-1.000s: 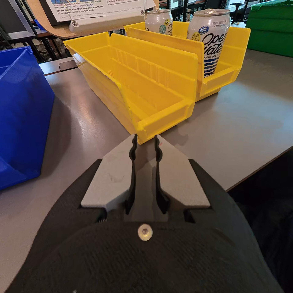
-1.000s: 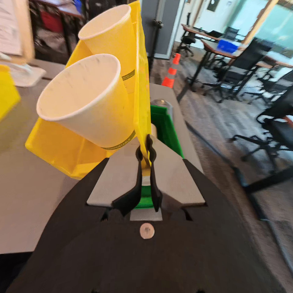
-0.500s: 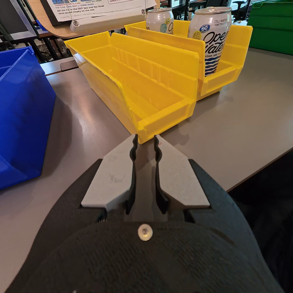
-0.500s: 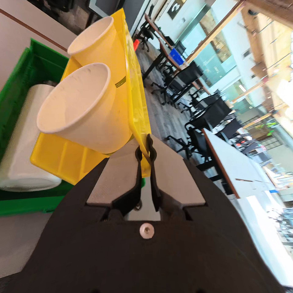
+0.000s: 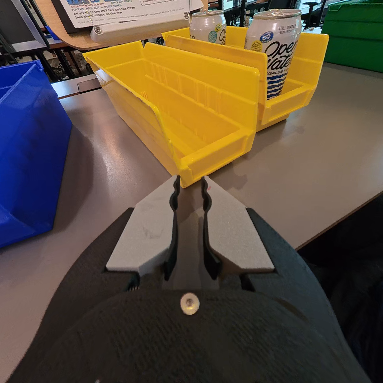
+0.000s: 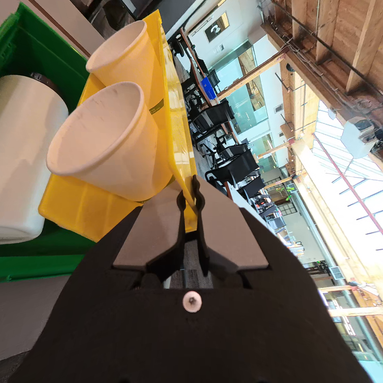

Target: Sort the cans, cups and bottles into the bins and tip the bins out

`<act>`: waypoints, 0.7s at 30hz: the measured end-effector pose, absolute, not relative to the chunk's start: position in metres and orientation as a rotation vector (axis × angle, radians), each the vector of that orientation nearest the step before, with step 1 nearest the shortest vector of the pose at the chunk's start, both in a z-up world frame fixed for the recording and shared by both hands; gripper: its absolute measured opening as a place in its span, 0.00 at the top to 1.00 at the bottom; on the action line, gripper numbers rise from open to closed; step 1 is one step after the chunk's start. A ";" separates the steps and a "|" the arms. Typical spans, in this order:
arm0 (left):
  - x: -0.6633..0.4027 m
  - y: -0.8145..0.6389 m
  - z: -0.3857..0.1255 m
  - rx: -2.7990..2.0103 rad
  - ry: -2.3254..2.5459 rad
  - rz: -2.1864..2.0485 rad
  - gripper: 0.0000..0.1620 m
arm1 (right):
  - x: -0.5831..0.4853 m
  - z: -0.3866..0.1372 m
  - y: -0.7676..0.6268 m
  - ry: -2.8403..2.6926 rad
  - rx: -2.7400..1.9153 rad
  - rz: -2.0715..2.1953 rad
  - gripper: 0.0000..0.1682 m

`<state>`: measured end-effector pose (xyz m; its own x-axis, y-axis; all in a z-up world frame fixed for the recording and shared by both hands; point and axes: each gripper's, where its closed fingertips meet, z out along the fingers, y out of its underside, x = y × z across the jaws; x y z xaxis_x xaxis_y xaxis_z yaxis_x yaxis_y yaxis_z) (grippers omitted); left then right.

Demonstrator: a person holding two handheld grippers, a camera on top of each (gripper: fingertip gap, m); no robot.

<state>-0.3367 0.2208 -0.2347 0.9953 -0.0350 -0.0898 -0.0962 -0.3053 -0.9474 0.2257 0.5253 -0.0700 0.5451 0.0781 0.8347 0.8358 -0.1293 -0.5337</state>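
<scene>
My right gripper (image 6: 189,187) is shut on the side wall of a yellow bin (image 6: 83,209) and holds it lifted and rolled over above a green box (image 6: 37,47). Two paper cups (image 6: 103,143) lie in the tilted bin, mouths toward the box. A white bottle (image 6: 22,153) lies in the green box. My left gripper (image 5: 189,182) is open and empty, just in front of the near corner of an empty yellow bin (image 5: 217,107) on the table. Behind it a second yellow bin (image 5: 298,103) holds two white cans (image 5: 273,49).
A blue bin (image 5: 27,145) stands at the left of the grey table (image 5: 310,165). The green box (image 5: 356,35) shows at the far right. A sign board (image 5: 124,14) stands behind the bins. The table's front edge runs at the right. Office chairs and desks lie beyond.
My right gripper has lifted the bin with the cups over the green box and rolled it further sideways. The left gripper has barely moved and stays open.
</scene>
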 end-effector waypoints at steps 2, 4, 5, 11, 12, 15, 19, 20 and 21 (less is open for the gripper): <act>-0.337 0.221 -0.235 -1.881 0.094 0.060 0.89 | 0.224 -0.070 0.526 -0.811 -1.566 -0.809 0.99; -0.337 0.221 -0.235 -1.882 0.093 0.059 0.89 | 0.224 -0.069 0.526 -0.813 -1.555 -0.821 0.99; -0.337 0.221 -0.235 -1.882 0.093 0.059 0.89 | 0.225 -0.068 0.526 -0.816 -1.546 -0.831 0.99; -0.337 0.221 -0.235 -1.883 0.097 0.065 0.89 | 0.219 -0.070 0.526 -0.864 -1.478 -0.928 0.99; -0.337 0.221 -0.235 -1.883 0.097 0.065 0.89 | 0.217 -0.071 0.526 -0.876 -1.471 -0.939 0.99; -0.337 0.221 -0.235 -1.883 0.096 0.065 0.89 | 0.214 -0.074 0.526 -0.919 -1.426 -1.005 0.99; -0.337 0.221 -0.235 -1.884 0.095 0.064 0.89 | 0.214 -0.070 0.529 -0.917 -1.421 -1.031 0.99; -0.337 0.221 -0.235 -1.884 0.095 0.065 0.89 | 0.213 -0.070 0.530 -0.933 -1.409 -1.051 0.99; -0.337 0.221 -0.235 -1.884 0.096 0.065 0.89 | 0.212 -0.070 0.530 -0.950 -1.388 -1.082 0.99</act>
<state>-0.3370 0.2207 -0.2353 0.9950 -0.0338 -0.0936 -0.0995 -0.3080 -0.9462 0.2115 0.5299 -0.0703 0.2657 -0.0250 0.9637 0.9589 -0.0964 -0.2668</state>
